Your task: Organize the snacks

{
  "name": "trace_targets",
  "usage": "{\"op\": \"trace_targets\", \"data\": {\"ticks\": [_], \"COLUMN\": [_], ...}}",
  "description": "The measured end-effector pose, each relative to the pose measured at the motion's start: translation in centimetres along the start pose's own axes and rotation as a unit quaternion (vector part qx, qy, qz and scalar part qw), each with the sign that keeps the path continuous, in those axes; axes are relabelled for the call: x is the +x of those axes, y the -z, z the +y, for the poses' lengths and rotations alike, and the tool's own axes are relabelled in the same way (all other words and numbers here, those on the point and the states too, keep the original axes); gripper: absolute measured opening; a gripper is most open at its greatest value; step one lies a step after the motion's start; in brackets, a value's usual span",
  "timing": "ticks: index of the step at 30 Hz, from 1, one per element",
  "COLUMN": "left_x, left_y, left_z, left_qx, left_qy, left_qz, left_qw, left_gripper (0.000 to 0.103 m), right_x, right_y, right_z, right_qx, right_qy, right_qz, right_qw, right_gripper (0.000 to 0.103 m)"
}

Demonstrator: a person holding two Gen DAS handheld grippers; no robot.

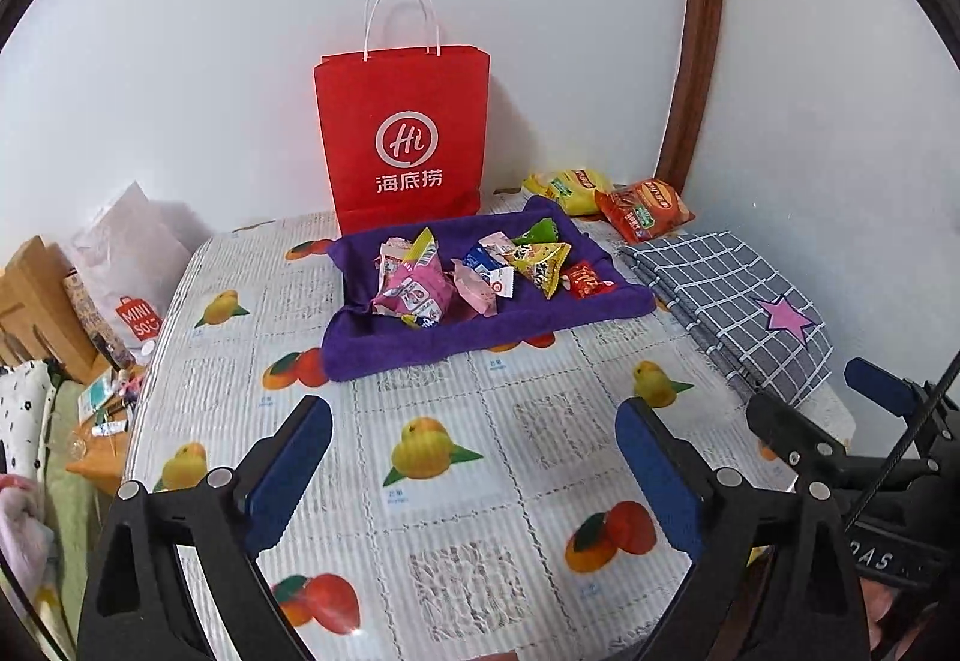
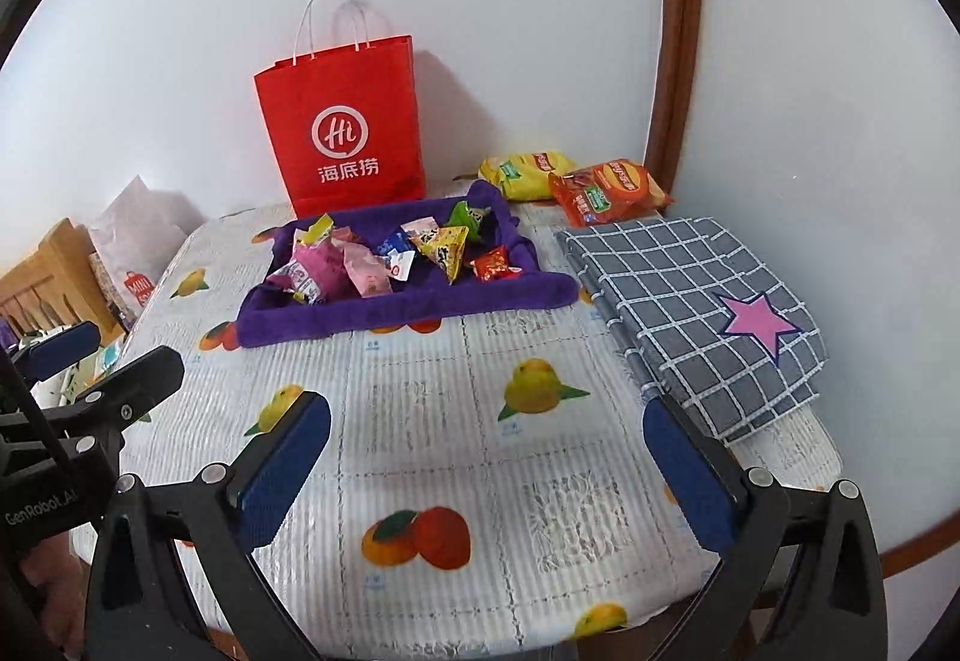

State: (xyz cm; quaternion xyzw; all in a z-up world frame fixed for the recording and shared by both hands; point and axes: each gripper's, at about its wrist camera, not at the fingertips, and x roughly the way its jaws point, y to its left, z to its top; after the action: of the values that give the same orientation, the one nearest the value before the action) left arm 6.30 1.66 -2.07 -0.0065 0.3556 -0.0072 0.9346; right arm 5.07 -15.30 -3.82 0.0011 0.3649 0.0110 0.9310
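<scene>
Both tongs (image 1: 474, 472) (image 2: 487, 472) gape above snacks (image 1: 480, 271)

Left claw (image 1: 474, 475) spread wide and holding nothing, right claw (image 2: 486, 472) likewise, side by side, level

On table (image 1: 456, 481): towel tray (image 1: 420, 349) at centre, holding small snack packets (image 1: 480, 271) in a loose heap. Directly behind tray, against wall: paper shopping bag (image 1: 403, 133), upright. Right of bag, at far corner: two chip bags (image 1: 612, 199), side by side, overlapping. Right of tray, just beside it: folded checked cloth (image 1: 732, 301), reaching the table's right edge. Off table's left edge: plastic bag (image 1: 129, 265), wooden furniture (image 1: 36, 301).
</scene>
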Motion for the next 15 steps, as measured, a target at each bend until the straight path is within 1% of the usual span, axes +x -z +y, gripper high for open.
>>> {"op": "trace_targets", "data": {"ticks": [5, 9, 15], "left_x": [-0.5, -0.8, -1.5], "left_y": [0.9, 1.1, 1.1], "left_z": [0.4, 1.0, 1.4], "left_qx": [-0.016, -0.025, -0.031], "left_qy": [0.002, -0.002, -0.007], "left_qz": [0.002, 0.002, -0.005], "left_qw": [0.9999, 0.9997, 0.9995], "left_gripper": [0.096, 0.096, 0.096], "right_x": [-1.2, -1.5, -1.7], "right_y": [0.5, 0.8, 1.2], "right_z": [0.0, -0.2, 0.3], "right_qx": [-0.001, 0.009, 0.002], "right_qy": [0.008, 0.004, 0.000], "right_qz": [-0.005, -0.005, -0.003], "right_qw": [1.000, 1.000, 1.000], "right_gripper": [0.103, 0.103, 0.103]}}
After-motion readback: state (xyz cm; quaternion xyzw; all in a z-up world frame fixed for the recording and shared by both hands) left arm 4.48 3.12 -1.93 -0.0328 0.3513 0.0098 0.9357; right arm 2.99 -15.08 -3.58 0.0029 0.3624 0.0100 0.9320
